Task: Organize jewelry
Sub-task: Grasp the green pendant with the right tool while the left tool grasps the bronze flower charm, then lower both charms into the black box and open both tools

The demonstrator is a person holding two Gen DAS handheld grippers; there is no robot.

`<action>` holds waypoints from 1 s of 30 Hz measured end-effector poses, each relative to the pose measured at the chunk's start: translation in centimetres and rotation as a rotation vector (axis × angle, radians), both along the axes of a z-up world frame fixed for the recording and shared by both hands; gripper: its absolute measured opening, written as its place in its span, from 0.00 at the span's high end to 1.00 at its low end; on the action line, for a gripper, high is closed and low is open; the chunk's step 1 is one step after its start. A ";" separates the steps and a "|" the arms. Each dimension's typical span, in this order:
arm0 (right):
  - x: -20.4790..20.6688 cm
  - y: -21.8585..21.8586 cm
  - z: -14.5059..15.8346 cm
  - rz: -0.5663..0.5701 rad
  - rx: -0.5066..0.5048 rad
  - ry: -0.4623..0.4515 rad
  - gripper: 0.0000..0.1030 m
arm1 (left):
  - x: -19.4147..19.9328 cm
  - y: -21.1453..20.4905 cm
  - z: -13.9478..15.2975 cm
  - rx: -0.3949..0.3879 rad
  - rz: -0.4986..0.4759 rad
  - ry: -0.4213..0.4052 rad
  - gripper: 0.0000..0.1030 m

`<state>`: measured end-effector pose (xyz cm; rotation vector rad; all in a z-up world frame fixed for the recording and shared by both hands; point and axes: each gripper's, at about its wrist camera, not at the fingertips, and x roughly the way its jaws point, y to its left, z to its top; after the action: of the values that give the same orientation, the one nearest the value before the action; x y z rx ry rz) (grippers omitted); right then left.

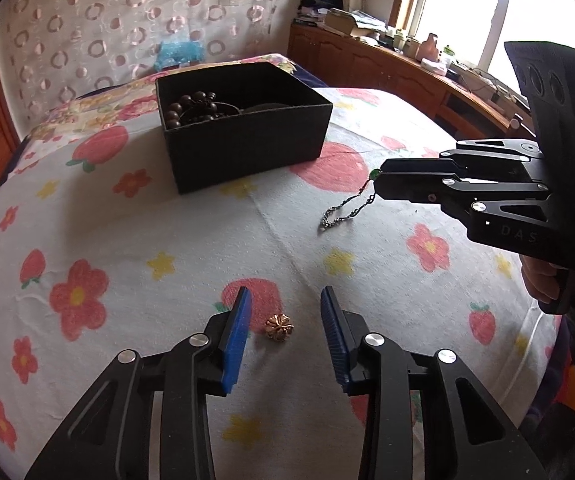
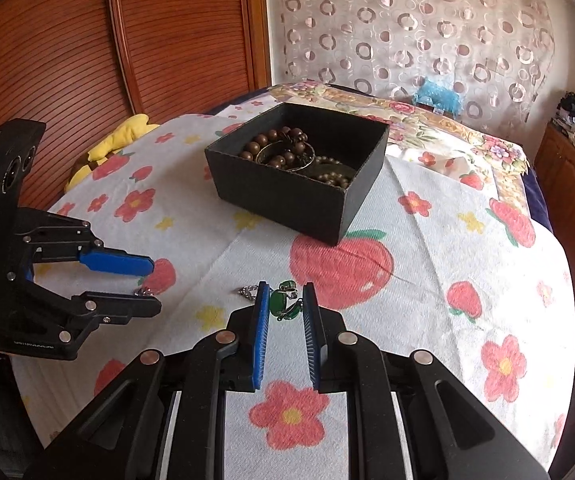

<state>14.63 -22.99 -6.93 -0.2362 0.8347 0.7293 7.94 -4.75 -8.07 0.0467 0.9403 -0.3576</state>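
- Left wrist view: the left gripper point(image 1: 285, 312) stands wide at lower centre around a gold flower piece point(image 1: 279, 328); at right, the right gripper point(image 1: 379, 184) pinches a green-stoned chain point(image 1: 345, 210).
- Right wrist view: the right gripper point(image 2: 285, 300) is narrow on the green-stoned chain point(image 2: 283, 300), lower centre; the black box point(image 2: 307, 196) with beads sits upper centre.

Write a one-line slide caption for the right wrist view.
Right gripper closes around a green pendant on a chain, black box of beads ahead.

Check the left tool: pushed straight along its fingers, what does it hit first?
The left tool is open around the gold flower charm. Going straight on, it would meet only cloth, then probably the black box; depth is unclear.
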 end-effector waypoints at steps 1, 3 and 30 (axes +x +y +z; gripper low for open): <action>0.0 0.1 0.0 0.001 0.001 0.000 0.82 | 0.0 0.0 0.0 -0.001 -0.002 0.003 0.75; 0.0 0.2 0.0 0.002 0.002 0.000 0.82 | 0.0 -0.1 -0.1 0.003 -0.002 0.007 0.80; 4.8 1.5 6.7 0.026 0.081 -0.136 0.82 | 4.5 1.7 5.0 0.000 0.065 -0.141 0.87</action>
<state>19.45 -21.52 -0.24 -0.2224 0.6724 0.7613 12.42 -3.07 -3.07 0.0412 0.8007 -0.2902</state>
